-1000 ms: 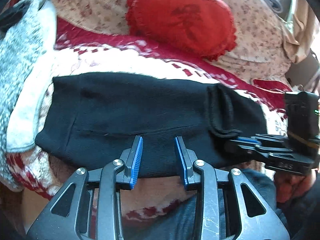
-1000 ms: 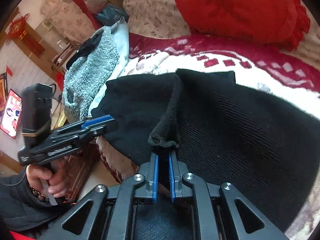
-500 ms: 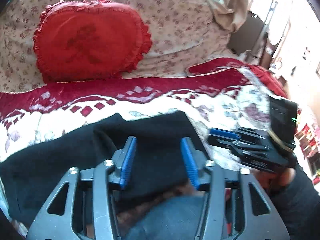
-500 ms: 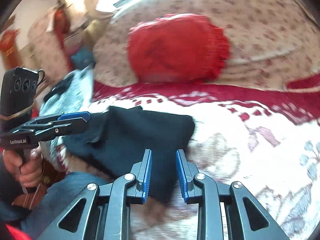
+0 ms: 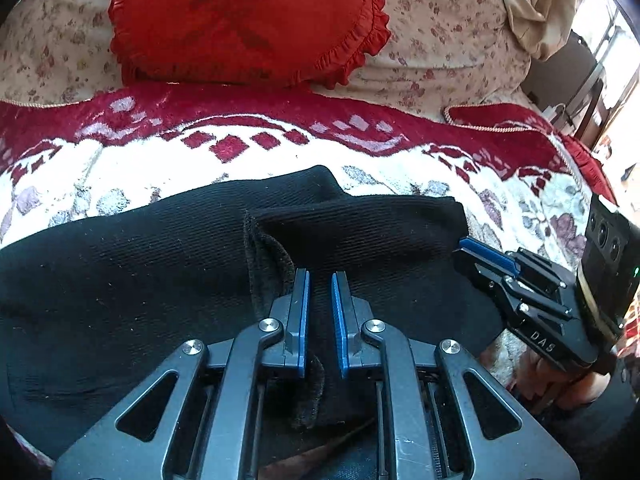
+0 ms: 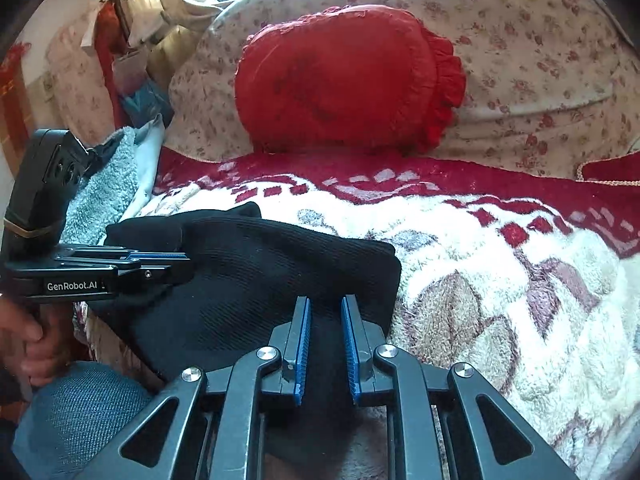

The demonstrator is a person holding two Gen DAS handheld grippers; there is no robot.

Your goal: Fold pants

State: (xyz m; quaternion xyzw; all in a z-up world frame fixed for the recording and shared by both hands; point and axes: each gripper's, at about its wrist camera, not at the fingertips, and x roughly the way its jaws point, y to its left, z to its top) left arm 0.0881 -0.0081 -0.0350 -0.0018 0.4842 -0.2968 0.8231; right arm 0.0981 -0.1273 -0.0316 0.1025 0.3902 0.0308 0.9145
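The black knit pants (image 5: 160,280) lie folded on a red and white patterned blanket (image 5: 240,148); they also show in the right wrist view (image 6: 260,272). My left gripper (image 5: 320,280) is nearly closed on the near edge of the pants, with black cloth between its blue pads, next to a raised fold (image 5: 266,256). My right gripper (image 6: 324,308) sits over the right end of the pants, jaws narrowly apart with cloth between them. Each gripper shows in the other's view, the right one (image 5: 520,280) and the left one (image 6: 120,268).
A red ruffled cushion (image 5: 248,20) leans on the floral sofa back (image 5: 440,32) behind the blanket. A grey-blue fleece garment (image 6: 104,192) lies at the left end. My jeans-clad knee (image 6: 80,412) is at the near left edge.
Both grippers came back down onto the pants' near edge. The left jaws narrowed from wide open onto the cloth. The right end is now folded over, making the pants shorter.
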